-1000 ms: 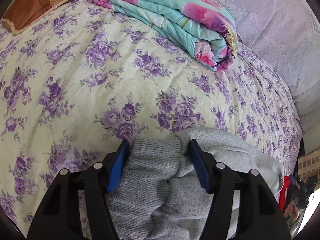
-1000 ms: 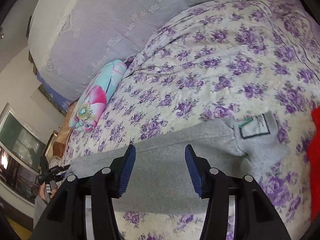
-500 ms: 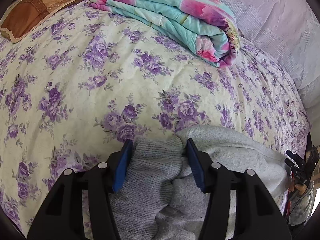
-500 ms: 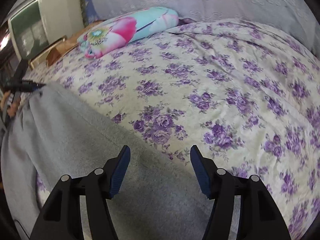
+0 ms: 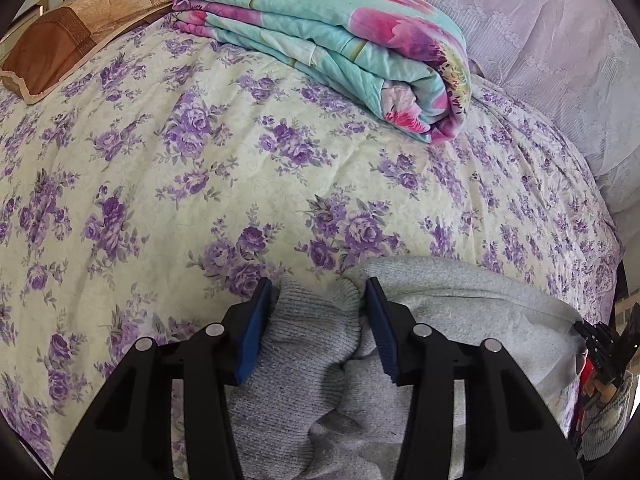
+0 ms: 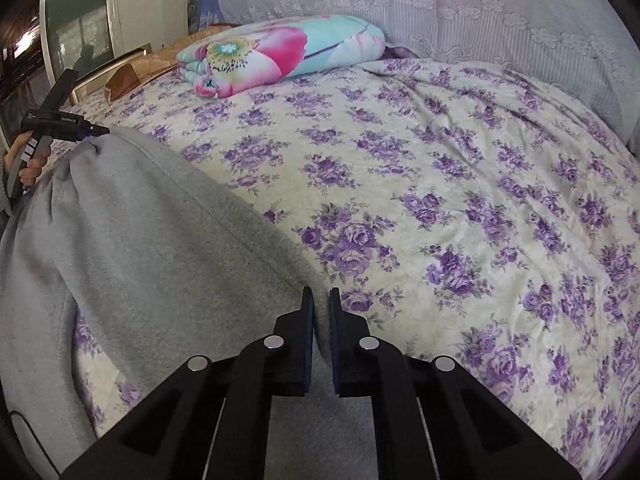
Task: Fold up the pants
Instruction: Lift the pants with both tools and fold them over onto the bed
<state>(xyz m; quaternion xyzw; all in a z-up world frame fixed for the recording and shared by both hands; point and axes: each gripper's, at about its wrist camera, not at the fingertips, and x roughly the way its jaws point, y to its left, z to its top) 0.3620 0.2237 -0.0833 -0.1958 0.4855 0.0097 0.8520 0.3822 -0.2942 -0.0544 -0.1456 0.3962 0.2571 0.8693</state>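
Between closing left fingers (image 5: 256,332), bunched cuff of grey pants (image 5: 316,320), right fingers (image 6: 307,340) pinching their edge

Purple-flowered cream bedspread (image 5: 168,168) across the whole bed, lightly wrinkled. Folded turquoise quilt with pink blossoms (image 5: 340,44) lying on it near the pale lace-trimmed cloth (image 6: 460,16) at the back. Brown patterned cushion (image 5: 60,44) at the far corner, beside the quilt.
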